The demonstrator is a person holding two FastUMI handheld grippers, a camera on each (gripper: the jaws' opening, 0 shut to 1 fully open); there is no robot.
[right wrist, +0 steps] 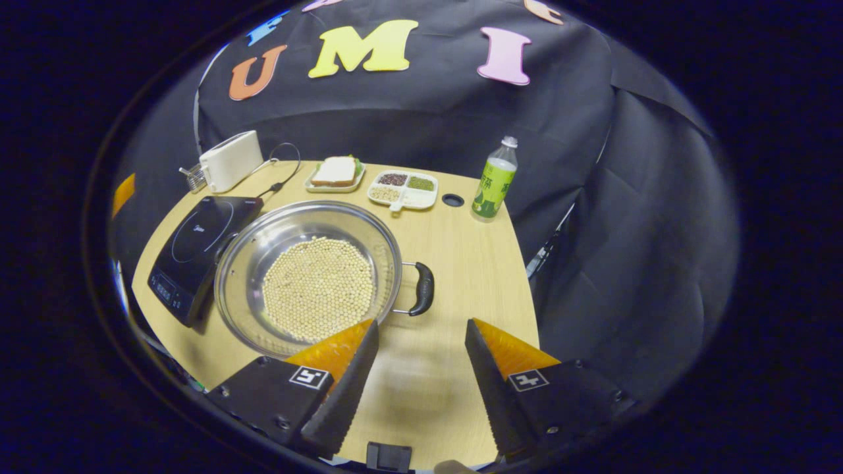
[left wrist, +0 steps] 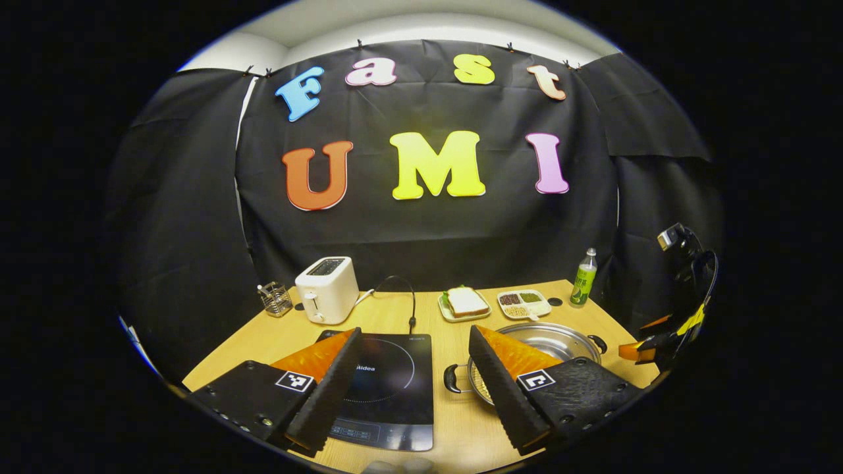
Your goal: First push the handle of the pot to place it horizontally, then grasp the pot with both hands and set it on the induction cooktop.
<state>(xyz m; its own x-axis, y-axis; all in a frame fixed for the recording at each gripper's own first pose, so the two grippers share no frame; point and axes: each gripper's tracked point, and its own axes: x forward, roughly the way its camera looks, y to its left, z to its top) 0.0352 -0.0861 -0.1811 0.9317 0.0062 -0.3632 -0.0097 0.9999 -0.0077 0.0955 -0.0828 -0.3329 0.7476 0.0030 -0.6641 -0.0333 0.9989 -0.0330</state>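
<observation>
steel pot (right wrist: 309, 276) beside cooktop (right wrist: 197, 253), black handle (right wrist: 423, 288) toward table's right edge

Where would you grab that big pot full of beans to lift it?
By its two black side handles, one gripper each. The pot is wide, shallow and heavy with beans, so one side would probably tip it. Right gripper comes at the right handle; left gripper at the left handle.

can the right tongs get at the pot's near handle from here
Probably yes: the right tongs are open, and bare table lies between them and the black handle of the pot.
</observation>
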